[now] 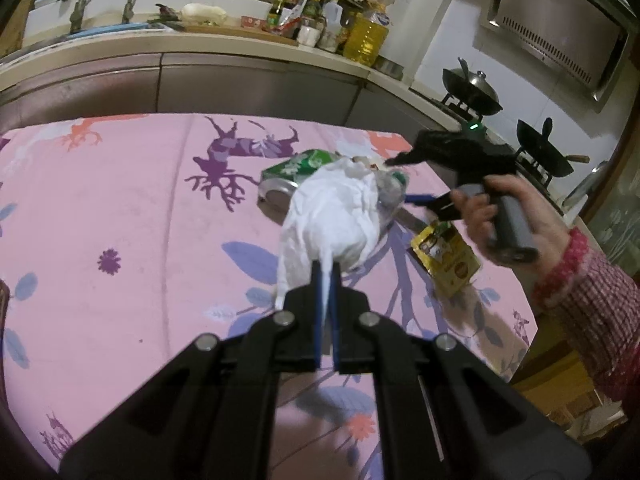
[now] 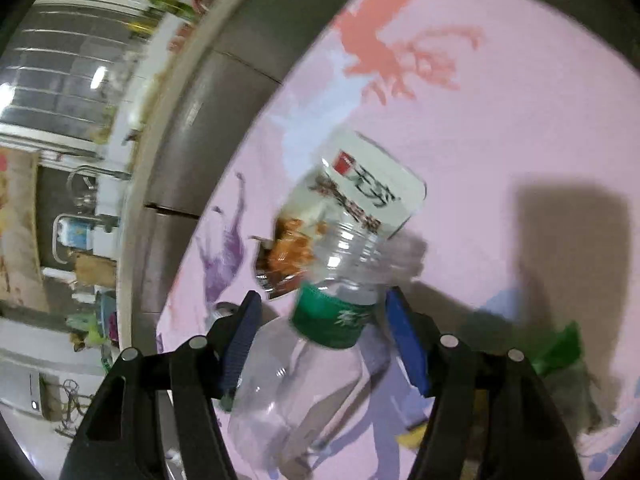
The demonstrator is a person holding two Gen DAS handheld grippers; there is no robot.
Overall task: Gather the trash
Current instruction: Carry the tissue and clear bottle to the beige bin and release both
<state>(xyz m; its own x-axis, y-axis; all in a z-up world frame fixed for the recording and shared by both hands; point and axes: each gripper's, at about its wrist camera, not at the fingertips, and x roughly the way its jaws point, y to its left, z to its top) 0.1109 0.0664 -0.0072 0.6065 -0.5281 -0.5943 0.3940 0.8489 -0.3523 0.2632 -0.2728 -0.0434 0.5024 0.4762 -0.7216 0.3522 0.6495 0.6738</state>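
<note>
My left gripper (image 1: 326, 268) is shut on the gathered edge of a white plastic bag (image 1: 336, 216), which hangs bunched above the pink tablecloth (image 1: 120, 208). A hand holds my right gripper (image 1: 412, 200) just right of the bag. In the right wrist view that gripper (image 2: 322, 300) is shut on a clear plastic bottle (image 2: 312, 368) with a green label, held off the table between the blue pads. The bottle (image 1: 390, 190) shows at the bag's far right side. A green can (image 1: 296, 170) lies behind the bag and a yellow sachet (image 1: 446, 258) lies to its right.
A white snack packet (image 2: 372, 188) and an orange-brown wrapper (image 2: 288, 252) lie on the cloth beyond the bottle. A kitchen counter (image 1: 240, 52) crowded with bottles runs behind the table. Two woks (image 1: 472, 88) sit on a stove at the right. A red checked sleeve (image 1: 588, 296) reaches in.
</note>
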